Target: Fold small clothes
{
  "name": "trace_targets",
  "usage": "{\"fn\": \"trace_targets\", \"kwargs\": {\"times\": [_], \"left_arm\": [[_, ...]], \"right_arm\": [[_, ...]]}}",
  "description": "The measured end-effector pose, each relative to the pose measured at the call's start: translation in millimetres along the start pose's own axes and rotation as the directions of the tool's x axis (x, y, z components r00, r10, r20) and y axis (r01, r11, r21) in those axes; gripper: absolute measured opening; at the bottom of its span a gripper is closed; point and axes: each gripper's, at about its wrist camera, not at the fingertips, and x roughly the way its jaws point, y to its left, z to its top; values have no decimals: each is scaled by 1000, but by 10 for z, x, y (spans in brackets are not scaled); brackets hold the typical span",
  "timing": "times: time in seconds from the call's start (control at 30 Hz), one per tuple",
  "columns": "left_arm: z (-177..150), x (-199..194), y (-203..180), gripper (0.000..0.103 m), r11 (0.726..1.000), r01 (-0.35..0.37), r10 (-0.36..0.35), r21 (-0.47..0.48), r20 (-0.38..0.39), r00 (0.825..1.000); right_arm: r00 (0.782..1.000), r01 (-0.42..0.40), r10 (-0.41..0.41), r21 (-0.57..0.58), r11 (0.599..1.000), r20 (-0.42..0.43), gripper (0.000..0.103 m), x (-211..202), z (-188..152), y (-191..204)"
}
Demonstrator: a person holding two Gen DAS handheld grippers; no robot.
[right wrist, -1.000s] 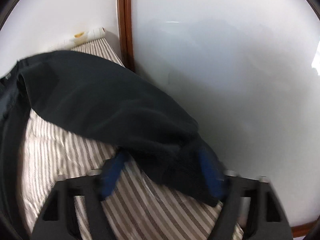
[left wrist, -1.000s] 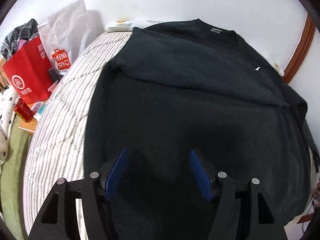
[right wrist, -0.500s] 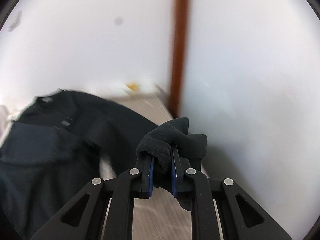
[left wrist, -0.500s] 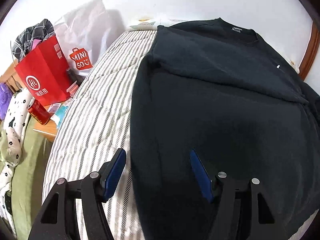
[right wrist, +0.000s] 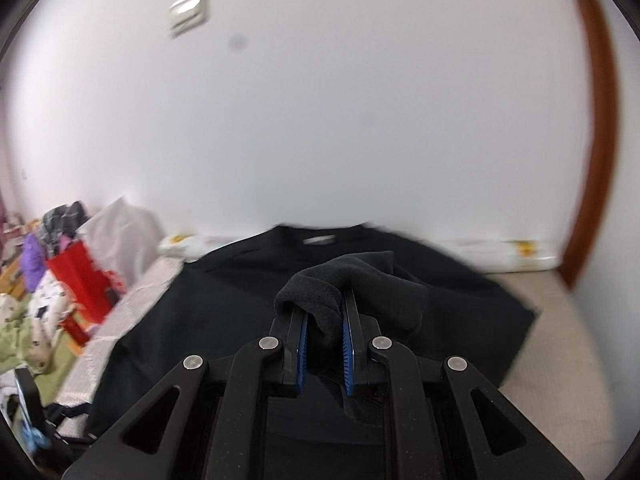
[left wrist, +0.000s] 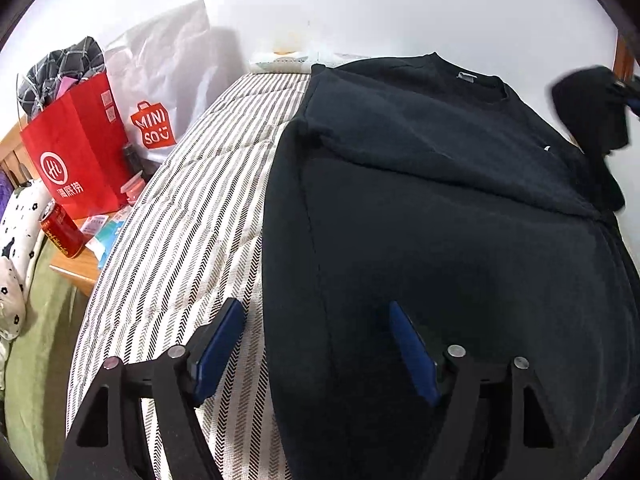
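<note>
Right gripper (right wrist: 324, 354) is clamped on the black knit sweatshirt's (left wrist: 440, 208) cuff (right wrist: 352, 288), lifted to fold inward. Left gripper (left wrist: 316, 344) is opening, empty, straddling its near-left edge.

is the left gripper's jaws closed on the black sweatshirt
No, the left gripper has its jaws apart and opening over the black sweatshirt, straddling its side edge on the striped bed without pinching it.

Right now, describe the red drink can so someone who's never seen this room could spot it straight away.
Start at the striped bed with the black sweatshirt on it, then look to the low wooden stand beside its edge. The red can stands tilted there, in front of the red paper bag; it is the only cylinder, with gold lettering.
</note>
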Motion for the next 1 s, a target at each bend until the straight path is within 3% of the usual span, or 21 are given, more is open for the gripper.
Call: {"fn": "trace_targets", "kwargs": {"times": [0.13,0.27,0.37,0.43,0.5,0.6,0.73,0.83,1.0], "left_arm": [[6,15,-21,78,1000,-2,2,0,-1,1000],[4,15,-37,80,1000,-7,7,-2,-3,1000],[3,17,-33,81,1000,-7,7,-6,-4,1000],[5,19,-31,82,1000,-7,7,-7,-6,1000],[5,21,-28,83,1000,-8,8,-8,-6,1000],[5,24,-20,84,1000,-8,8,-10,-8,1000],[6,24,-20,85,1000,-6,5,-10,-8,1000],[6,29,-25,86,1000,-4,4,-8,-9,1000],[6,30,-17,86,1000,-3,3,-8,-10,1000]], "right_arm": [[998,-30,28,-27,999,-56,17,470,-185,429],[992,-19,19,2,1000,-127,19,819,-386,491],[977,-48,49,8,999,-206,41,893,-478,435],[977,-43,35,-33,999,-208,70,819,-546,418],[984,-31,16,-81,996,-180,80,674,-636,378],[984,-13,-11,-129,992,-179,80,477,-759,275],[978,35,-53,-95,995,-200,77,457,-844,54],[973,8,-13,-22,1000,-230,67,552,-866,-41],[966,-87,90,21,996,-243,67,740,-868,125]]}}
